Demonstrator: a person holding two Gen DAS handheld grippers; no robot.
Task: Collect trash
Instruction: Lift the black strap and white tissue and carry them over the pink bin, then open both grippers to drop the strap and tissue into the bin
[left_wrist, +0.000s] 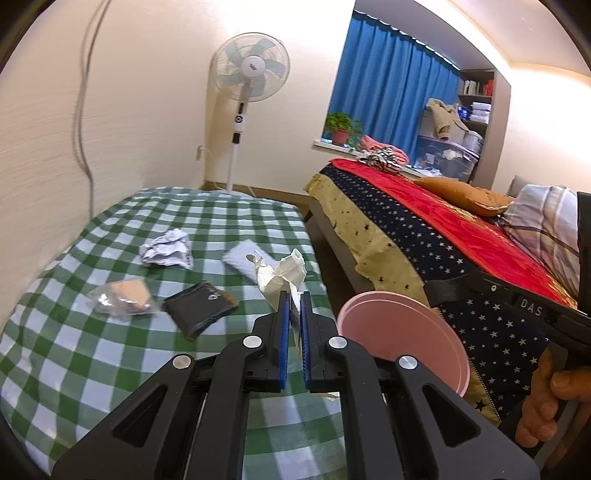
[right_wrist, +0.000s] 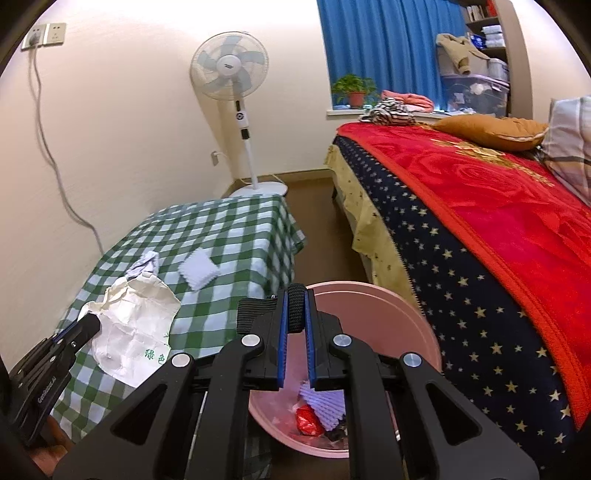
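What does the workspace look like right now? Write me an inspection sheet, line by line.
Surface: table under a green checked cloth, against the wall.
Job's things: pink bin beside the table, trash already inside; cream paper bag held up off the cloth.
Clutter: crumpled paper, clear plastic packet, black wallet-like pouch, white folded cloth.
Grippers: left gripper shut on the paper bag; right gripper shut on the bin's black strap handle.
Cables: grey cord hanging from the wall socket.
Surroundings: pedestal fan, bed with red blanket, blue curtain, potted plant.
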